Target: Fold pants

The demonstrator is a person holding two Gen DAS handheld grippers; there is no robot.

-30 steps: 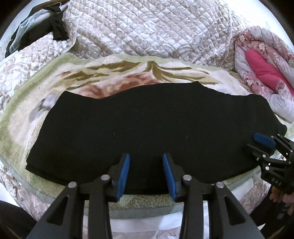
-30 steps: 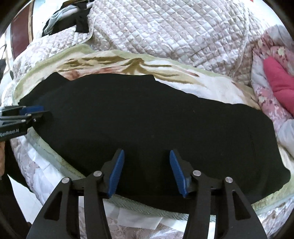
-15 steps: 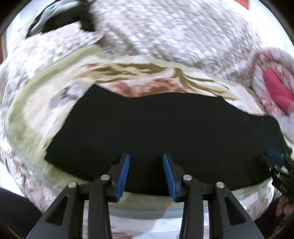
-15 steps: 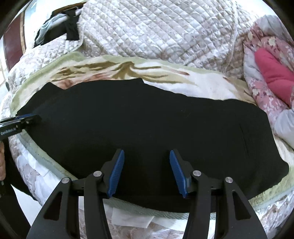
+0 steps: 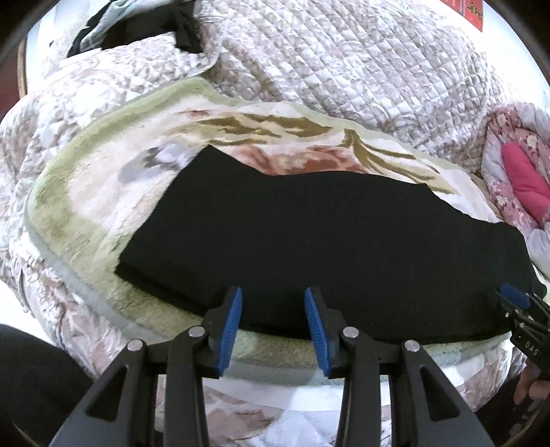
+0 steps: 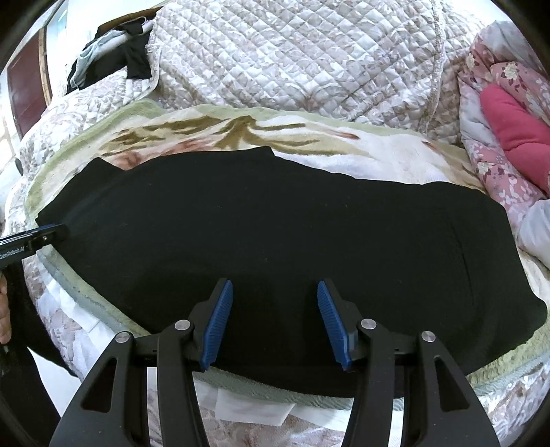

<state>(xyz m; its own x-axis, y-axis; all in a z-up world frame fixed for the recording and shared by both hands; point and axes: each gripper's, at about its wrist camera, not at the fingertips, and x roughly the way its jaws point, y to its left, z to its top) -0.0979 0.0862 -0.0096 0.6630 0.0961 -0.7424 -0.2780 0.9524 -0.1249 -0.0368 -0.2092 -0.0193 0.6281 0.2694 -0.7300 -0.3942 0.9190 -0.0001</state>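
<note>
Black pants [image 5: 326,233] lie flat in a long strip across a floral blanket [image 5: 86,192] on a bed. My left gripper [image 5: 272,295] hovers open over the pants' near edge, toward their left end, nothing between its blue pads. My right gripper [image 6: 274,289] stands open above the near edge of the pants [image 6: 275,223], around their middle, also holding nothing. In the left wrist view the right gripper [image 5: 515,299] shows at the pants' right end. In the right wrist view the left gripper [image 6: 51,232] pokes in at their left end.
A quilted beige cover [image 5: 343,68] bulges behind the blanket. Pink floral bedding [image 5: 515,172] is bunched at the right. Dark clothes [image 5: 137,31] lie at the far left corner. The bed's front edge drops off just below the pants.
The left gripper has shifted left along the pants' near edge and rolled, so the pants sit further right and tilted in its view. The right gripper has hardly moved. Both stay open.
</note>
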